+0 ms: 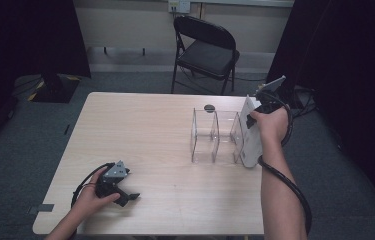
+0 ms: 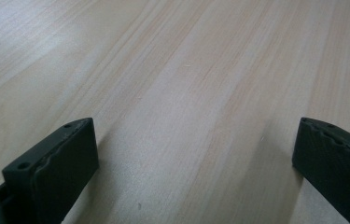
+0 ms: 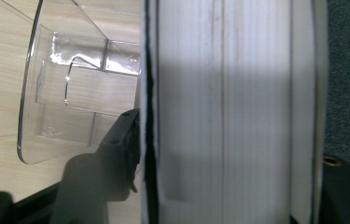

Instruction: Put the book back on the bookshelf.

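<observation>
The bench (image 1: 140, 125) carries a clear acrylic organiser (image 1: 215, 136) at about 3 o'clock from its centre, with upright dividers that make open slots. A white book (image 1: 250, 135) stands upright just beside the organiser's right end wall, its long axis vertical and its spine or edge facing the person; whether it touches that wall cannot be told.

The right hand-held gripper (image 1: 255, 117) is closed on the book, one jaw on each broad face, as the right gripper view shows: a black jaw presses the left cover and the other sits at the far right edge. The nearest slot lies at 9 o'clock from the book, so a move into it would probably go sideways to the left, over the wall.

The left hand-held gripper (image 1: 125, 196) rests low at 7 o'clock of the bench, well apart from the organiser, jaws wide apart and empty.

The book's title and its lower edge are hidden, and the organiser's clear walls are hard to trace.
</observation>
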A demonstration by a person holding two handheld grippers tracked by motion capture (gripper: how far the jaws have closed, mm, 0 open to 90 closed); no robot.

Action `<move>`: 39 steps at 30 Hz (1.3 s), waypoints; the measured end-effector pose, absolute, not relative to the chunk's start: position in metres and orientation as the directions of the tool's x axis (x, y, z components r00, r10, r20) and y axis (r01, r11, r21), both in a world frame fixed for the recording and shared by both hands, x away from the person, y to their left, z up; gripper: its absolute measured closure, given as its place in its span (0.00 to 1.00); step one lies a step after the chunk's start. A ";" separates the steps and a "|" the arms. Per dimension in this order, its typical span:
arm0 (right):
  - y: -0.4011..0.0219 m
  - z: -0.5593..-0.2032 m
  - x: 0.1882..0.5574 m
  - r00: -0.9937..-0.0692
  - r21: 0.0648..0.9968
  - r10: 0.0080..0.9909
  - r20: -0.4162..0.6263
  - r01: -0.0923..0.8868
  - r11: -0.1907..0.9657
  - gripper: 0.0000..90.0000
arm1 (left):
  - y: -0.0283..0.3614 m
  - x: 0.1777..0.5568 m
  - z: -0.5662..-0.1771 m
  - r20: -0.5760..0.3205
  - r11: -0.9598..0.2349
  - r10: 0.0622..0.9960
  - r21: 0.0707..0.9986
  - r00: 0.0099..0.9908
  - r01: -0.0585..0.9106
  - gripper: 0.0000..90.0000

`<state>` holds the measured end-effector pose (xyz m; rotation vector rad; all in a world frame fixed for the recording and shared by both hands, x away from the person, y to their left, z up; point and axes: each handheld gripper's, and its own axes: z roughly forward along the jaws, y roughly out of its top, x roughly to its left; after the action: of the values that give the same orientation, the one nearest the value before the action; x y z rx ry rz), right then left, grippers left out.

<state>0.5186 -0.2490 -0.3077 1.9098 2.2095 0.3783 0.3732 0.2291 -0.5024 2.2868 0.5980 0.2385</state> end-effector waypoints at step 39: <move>-0.256 -0.293 0.475 -0.172 0.391 0.984 0.047 0.910 0.140 0.24 | 0.229 0.374 -0.503 -0.009 -0.608 0.482 0.716 0.876 0.342 0.00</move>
<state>0.4751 -0.2561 -0.2931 1.8617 2.1939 0.4921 0.3736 0.2289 -0.5029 2.2802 0.5905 0.2369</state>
